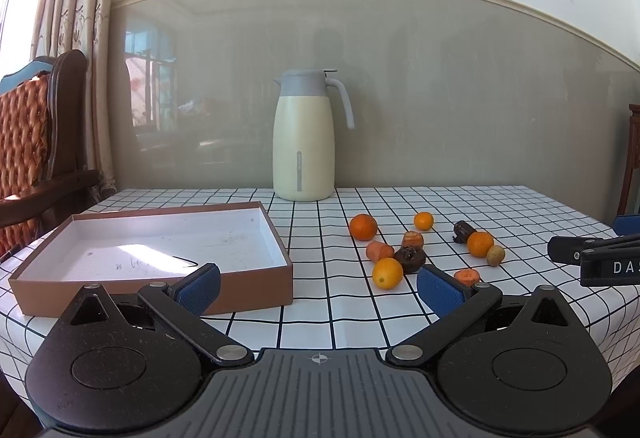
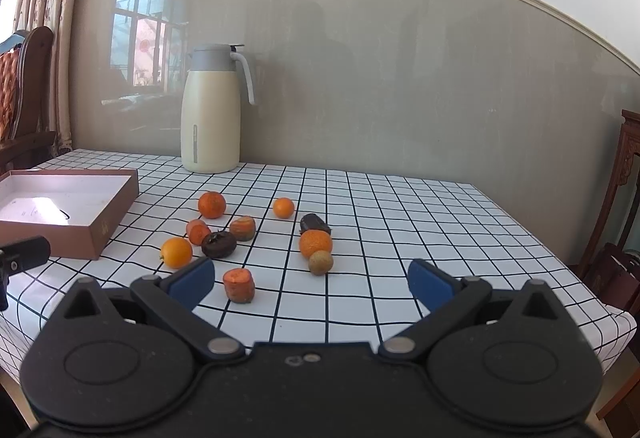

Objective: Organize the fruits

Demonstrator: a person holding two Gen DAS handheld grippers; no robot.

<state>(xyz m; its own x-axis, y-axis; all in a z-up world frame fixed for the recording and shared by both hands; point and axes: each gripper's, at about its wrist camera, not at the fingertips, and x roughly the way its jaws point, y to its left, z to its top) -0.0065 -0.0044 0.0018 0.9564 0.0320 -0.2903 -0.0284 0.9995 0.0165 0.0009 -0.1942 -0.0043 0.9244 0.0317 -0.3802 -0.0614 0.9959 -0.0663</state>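
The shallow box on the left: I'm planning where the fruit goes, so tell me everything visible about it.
The box is a shallow rectangular tray, cardboard by its look, brown outside and white inside. It is open, holds no fruit, shows faint scribbles and a sunlit patch on its floor, and lies flat on the checked tablecloth, left of the scattered fruit. Nothing touches it but the cloth.

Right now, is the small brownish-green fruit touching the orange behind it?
Touching. In the right wrist view the small brownish-green fruit sits tight against the orange with no tablecloth visible between them; the left wrist view shows the same pair pressed together.
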